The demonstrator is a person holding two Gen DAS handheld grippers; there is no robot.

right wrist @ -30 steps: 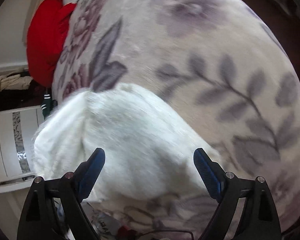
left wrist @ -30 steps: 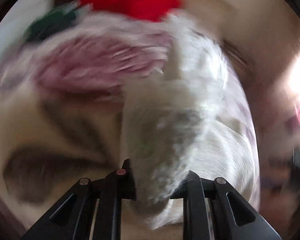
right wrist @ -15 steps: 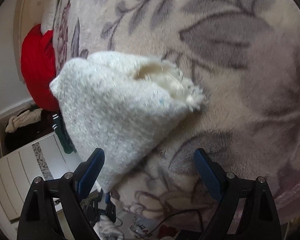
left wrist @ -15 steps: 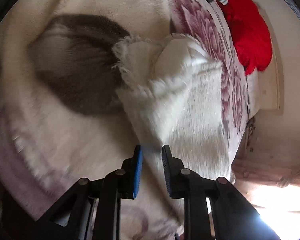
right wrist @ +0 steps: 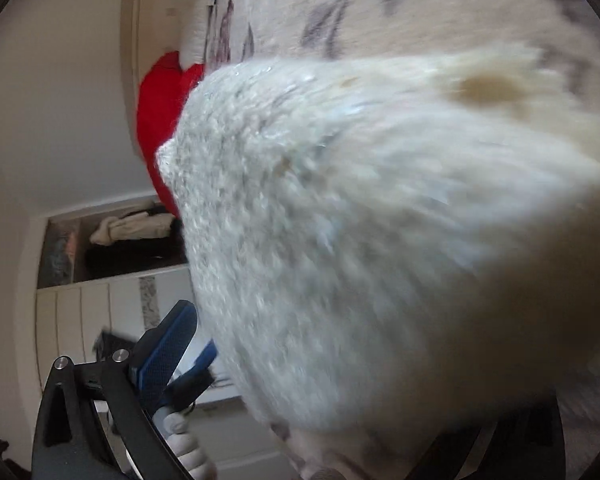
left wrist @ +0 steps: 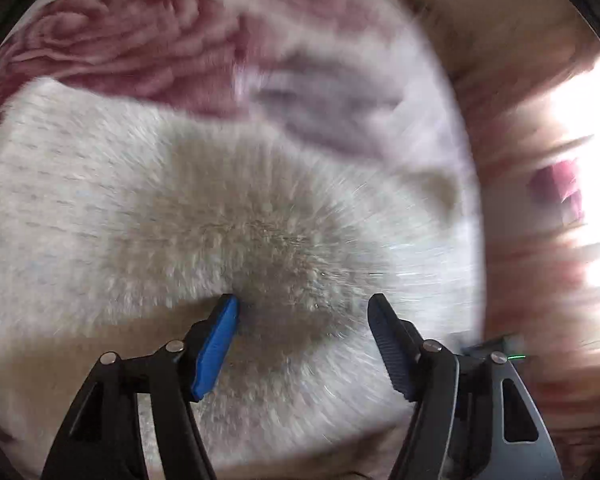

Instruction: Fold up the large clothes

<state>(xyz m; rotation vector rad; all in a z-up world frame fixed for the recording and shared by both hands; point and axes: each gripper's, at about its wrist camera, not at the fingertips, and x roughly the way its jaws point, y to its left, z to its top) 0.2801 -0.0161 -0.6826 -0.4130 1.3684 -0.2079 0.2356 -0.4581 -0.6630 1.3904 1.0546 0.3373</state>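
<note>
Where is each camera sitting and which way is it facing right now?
Left wrist: on the left hand-held gripper, facing down, close, at the white fluffy garment on the floral blanket; both fingers show, spread.
Right wrist: on the right hand-held gripper, facing the garment; one finger shows.
Shared: garment, blanket.

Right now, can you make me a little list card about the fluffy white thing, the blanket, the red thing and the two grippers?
garment: fluffy white knit sweater, lying on the blanket, blurred by motion
blanket: cream plush blanket with pink roses and grey leaves
left gripper: open, fingers apart right over the sweater, pinching nothing
right gripper: only the blue-padded left finger shows; the sweater hides the other side
red item: red cushion or cloth behind the sweater, beside the wall
background: open shelf with clothes
</note>
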